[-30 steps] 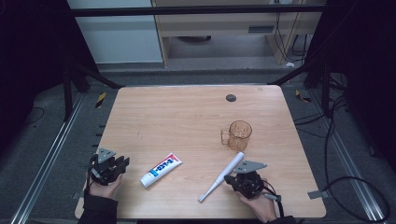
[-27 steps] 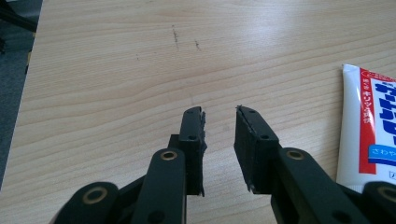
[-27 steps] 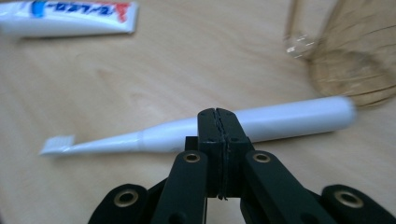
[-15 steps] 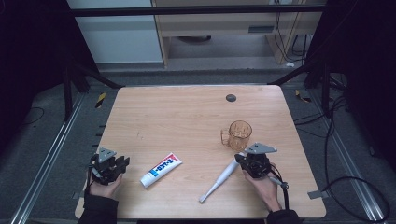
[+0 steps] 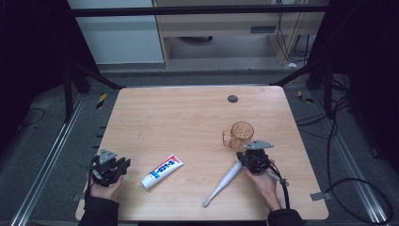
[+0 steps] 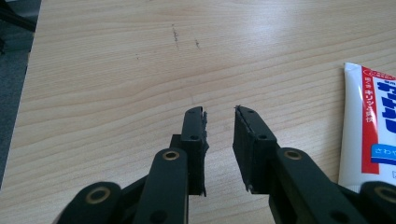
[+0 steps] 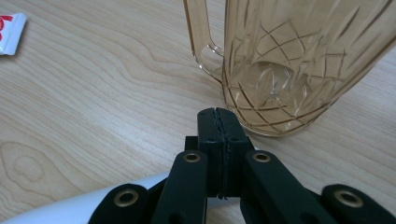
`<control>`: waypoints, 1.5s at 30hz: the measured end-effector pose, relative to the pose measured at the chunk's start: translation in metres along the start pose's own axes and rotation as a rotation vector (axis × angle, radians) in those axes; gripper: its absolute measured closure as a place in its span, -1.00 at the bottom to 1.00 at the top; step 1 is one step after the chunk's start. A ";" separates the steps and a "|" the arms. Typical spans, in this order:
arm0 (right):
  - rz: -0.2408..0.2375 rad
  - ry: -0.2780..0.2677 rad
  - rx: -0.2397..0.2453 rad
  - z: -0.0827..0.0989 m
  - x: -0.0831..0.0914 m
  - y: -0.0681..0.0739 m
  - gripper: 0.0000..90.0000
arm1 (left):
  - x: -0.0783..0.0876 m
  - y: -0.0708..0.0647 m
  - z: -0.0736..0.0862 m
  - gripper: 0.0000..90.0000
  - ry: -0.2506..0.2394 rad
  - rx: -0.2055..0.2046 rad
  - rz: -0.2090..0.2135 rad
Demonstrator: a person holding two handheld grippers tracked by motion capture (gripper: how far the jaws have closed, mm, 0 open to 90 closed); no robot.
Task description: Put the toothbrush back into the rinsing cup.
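Left hand (image 5: 104,188): enters from the table's (image 5: 188,117) near edge at 7 o'clock, wrapped round the gripper body, wrist straight, pointed toward 12.
Left gripper (image 5: 111,165): low over bare wood near the left corner; jaws have just been closing, narrow gap remaining, nothing between them.
Toothpaste tube (image 5: 161,171): flat on the wood, just to the 3 o'clock side of the left gripper, untouched; nearer end toward 7, far end toward 1.
Right hand (image 5: 262,182): enters at 5 o'clock, forearm angled toward 11, fingers clasped round the gripper body.
Right gripper (image 7: 218,114): jaws pressed together, tips empty, pointed at the cup's base, close to it but apart from it.
Toothbrush (image 5: 225,179): white, lying flat, running from 7 to 1; upper end under the right gripper, contact not discernible.
Cup (image 5: 241,134): amber, cut-pattern, upright at 12 of the right gripper; handle toward 9.
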State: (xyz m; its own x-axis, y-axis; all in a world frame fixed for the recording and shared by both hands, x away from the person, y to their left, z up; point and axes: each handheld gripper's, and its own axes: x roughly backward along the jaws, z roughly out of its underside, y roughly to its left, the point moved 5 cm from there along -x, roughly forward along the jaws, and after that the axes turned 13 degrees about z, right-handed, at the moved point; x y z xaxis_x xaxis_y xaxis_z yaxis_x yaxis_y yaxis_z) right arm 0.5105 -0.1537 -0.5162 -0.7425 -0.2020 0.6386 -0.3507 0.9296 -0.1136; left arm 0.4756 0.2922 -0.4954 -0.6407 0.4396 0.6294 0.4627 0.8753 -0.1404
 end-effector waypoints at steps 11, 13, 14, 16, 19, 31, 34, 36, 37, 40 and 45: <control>0.017 0.019 0.011 0.005 0.001 -0.004 0.98 | 0.000 -0.001 0.000 0.62 -0.004 0.001 0.000; 0.021 0.023 0.013 0.006 0.002 -0.005 0.98 | 0.000 0.000 0.000 0.62 -0.004 0.001 -0.001; 0.022 0.024 0.010 0.007 0.002 -0.005 0.98 | 0.000 0.000 0.000 0.62 -0.004 0.001 -0.001; 0.021 0.026 0.012 0.008 0.004 -0.006 0.98 | 0.000 -0.001 0.000 0.62 -0.004 0.000 0.000; 0.026 0.026 0.020 0.008 0.006 -0.007 0.98 | 0.001 -0.001 0.000 0.62 -0.005 -0.001 0.000; 0.035 0.044 0.010 0.017 0.017 -0.016 0.96 | 0.001 -0.001 0.000 0.63 -0.001 -0.005 -0.001; 0.025 0.045 0.007 0.019 0.020 -0.015 0.95 | 0.001 -0.001 0.000 0.63 -0.001 -0.004 -0.001; 0.017 0.050 0.010 0.020 0.022 -0.015 0.94 | 0.002 -0.001 0.000 0.63 -0.001 -0.005 -0.002; 0.016 0.053 0.011 0.021 0.022 -0.015 0.94 | 0.002 -0.001 0.000 0.63 -0.002 -0.005 -0.002; 0.011 0.054 0.016 0.023 0.025 -0.015 0.94 | 0.002 -0.001 0.000 0.63 -0.002 -0.004 -0.003; 0.010 0.060 0.027 0.026 0.030 -0.015 0.93 | 0.003 -0.001 0.000 0.63 -0.001 -0.003 -0.006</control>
State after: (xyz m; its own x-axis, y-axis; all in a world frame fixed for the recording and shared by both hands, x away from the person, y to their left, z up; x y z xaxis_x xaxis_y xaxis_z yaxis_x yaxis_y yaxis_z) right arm 0.4790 -0.1816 -0.5152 -0.7109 -0.1728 0.6817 -0.3589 0.9228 -0.1404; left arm 0.4734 0.2930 -0.4940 -0.6441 0.4347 0.6294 0.4610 0.8772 -0.1342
